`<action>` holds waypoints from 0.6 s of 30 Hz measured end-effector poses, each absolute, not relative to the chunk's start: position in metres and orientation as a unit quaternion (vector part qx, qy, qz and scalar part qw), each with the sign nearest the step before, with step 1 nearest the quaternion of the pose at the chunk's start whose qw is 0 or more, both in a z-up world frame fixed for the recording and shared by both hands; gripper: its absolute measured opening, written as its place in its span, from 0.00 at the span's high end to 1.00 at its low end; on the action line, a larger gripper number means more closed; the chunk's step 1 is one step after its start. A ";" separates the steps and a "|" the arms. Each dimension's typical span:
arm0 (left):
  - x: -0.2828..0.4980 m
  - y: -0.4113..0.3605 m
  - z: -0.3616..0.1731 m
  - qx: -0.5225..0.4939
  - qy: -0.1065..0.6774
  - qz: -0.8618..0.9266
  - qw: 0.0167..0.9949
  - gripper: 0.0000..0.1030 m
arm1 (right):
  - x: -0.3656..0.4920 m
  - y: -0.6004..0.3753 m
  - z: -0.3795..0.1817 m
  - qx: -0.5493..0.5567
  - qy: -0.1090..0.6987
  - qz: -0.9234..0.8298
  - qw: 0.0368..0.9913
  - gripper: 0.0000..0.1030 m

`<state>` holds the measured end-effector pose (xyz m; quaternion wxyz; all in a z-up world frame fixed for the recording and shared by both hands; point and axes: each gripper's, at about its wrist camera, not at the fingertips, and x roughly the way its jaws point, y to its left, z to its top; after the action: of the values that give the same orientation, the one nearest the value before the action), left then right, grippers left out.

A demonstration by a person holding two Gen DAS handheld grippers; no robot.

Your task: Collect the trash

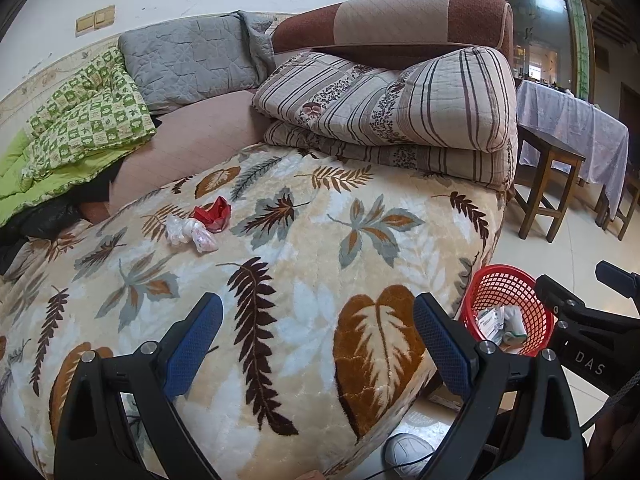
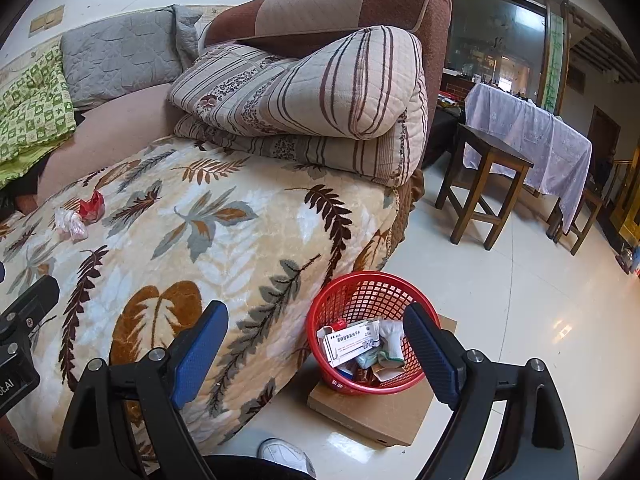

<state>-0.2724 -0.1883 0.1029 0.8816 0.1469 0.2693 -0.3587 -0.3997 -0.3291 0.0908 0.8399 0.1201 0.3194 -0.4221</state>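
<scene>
Trash left to collect sits far up the leaf-patterned blanket (image 1: 280,240), toward its left edge: a crumpled red wrapper (image 1: 212,213) touching two whitish plastic wads (image 1: 191,233). We hold our left gripper (image 1: 318,344) over the blanket's near edge, jaws wide apart and empty, and the little heap lies ahead of it and off to the left, well apart. Our right gripper (image 2: 316,350) hangs by the red basket (image 2: 348,292) on the floor at the blanket's right corner, also spread wide with nothing between the pads. We judge the left hand nearer. The heap seems to run from upper right to lower left, though it is small here
</scene>
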 end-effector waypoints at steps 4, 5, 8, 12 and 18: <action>-0.270 -0.188 0.101 0.147 0.272 -0.358 0.881 0.08 | -0.400 -0.331 0.091 0.120 0.320 -0.421 0.840 0.11; -0.270 -0.187 0.101 0.146 0.273 -0.358 0.881 0.08 | -0.400 -0.331 0.091 0.121 0.319 -0.422 0.840 0.11; -0.268 -0.187 0.099 0.147 0.274 -0.358 0.880 0.08 | -0.400 -0.330 0.091 0.121 0.318 -0.423 0.840 0.10; -0.268 -0.185 0.099 0.146 0.271 -0.357 0.882 0.08 | -0.400 -0.331 0.092 0.120 0.318 -0.424 0.840 0.10; -0.269 -0.186 0.099 0.149 0.272 -0.355 0.882 0.08 | -0.402 -0.331 0.092 0.120 0.314 -0.425 0.840 0.10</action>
<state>-0.2687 -0.1864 0.0990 0.8820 0.1486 0.2724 -0.3547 -0.4017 -0.3306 0.0918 0.8404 0.1198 0.3143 -0.4249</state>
